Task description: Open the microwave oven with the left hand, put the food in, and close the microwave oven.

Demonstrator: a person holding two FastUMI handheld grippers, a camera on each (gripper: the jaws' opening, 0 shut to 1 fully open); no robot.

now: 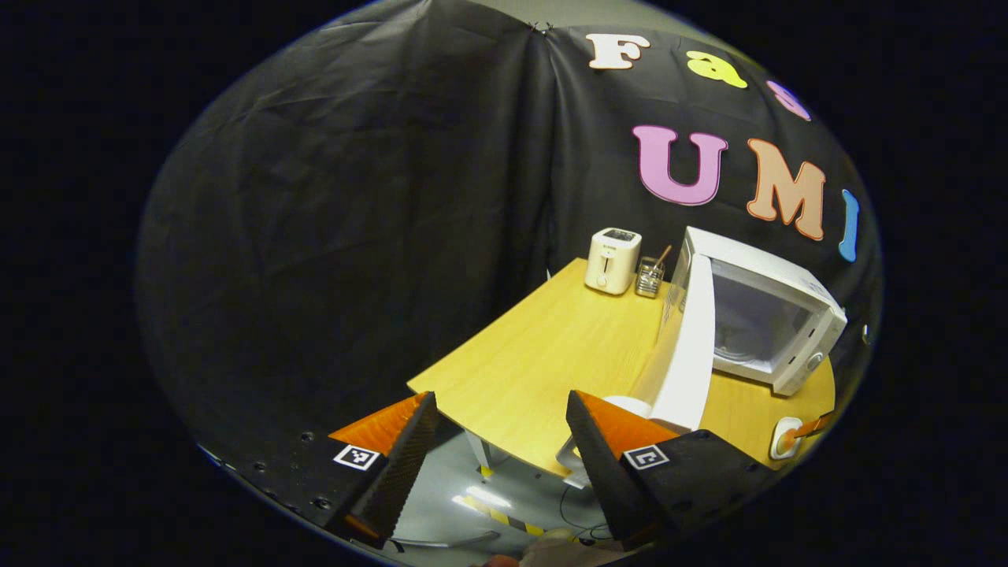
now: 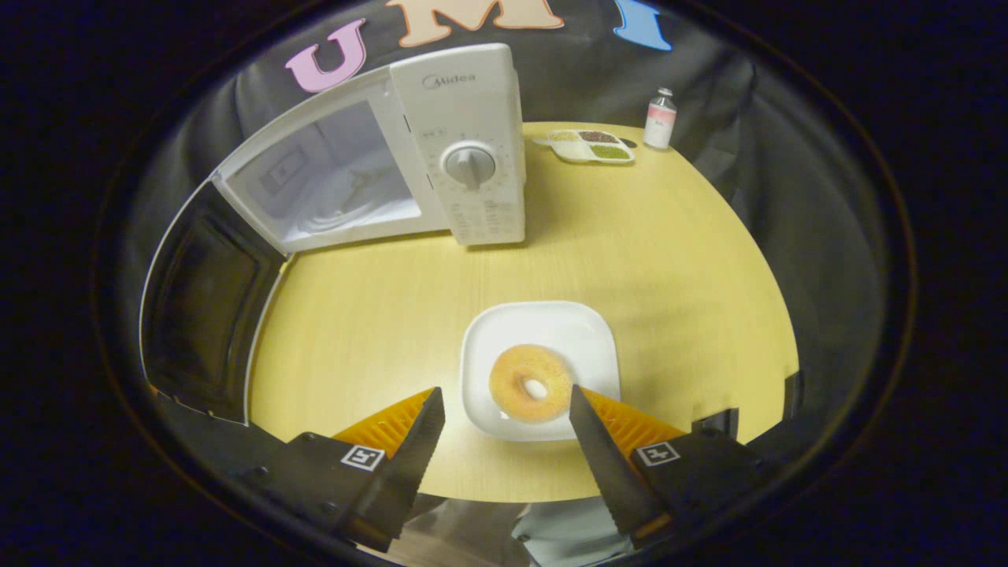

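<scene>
1. Food for the task, a ring-shaped doughnut [image 2: 531, 383], is seen lying on a square white plate [image 2: 583, 331] on the yellow table [image 2: 693, 260], in front of the microwave [image 2: 465, 157] in the right gripper view.
2. The microwave door [image 2: 205, 307] is swung wide open to the left, and the pale cavity is exposed (its floor appears bare).
3. The right gripper [image 2: 504, 409] is held released, its jaws spread wide, level with the near edge of the plate and touching nothing.
4. The left gripper [image 1: 500, 413] is likewise spread and empty, held off the table's corner, well apart from the open door [image 1: 689, 354].
5. The doughnut is judged light, soft and easily crushed, and the plate stiff, smooth and likely slippery; the plate's near rim is judged the safer place to be gripped, kept level so the doughnut does not slide.
6. What the plate is made of cannot be told, nor its rim's thickness.
7. In the left gripper view the plate is mostly hidden behind the door and finger, and a small object at the table's far right edge cannot be identified.
</scene>
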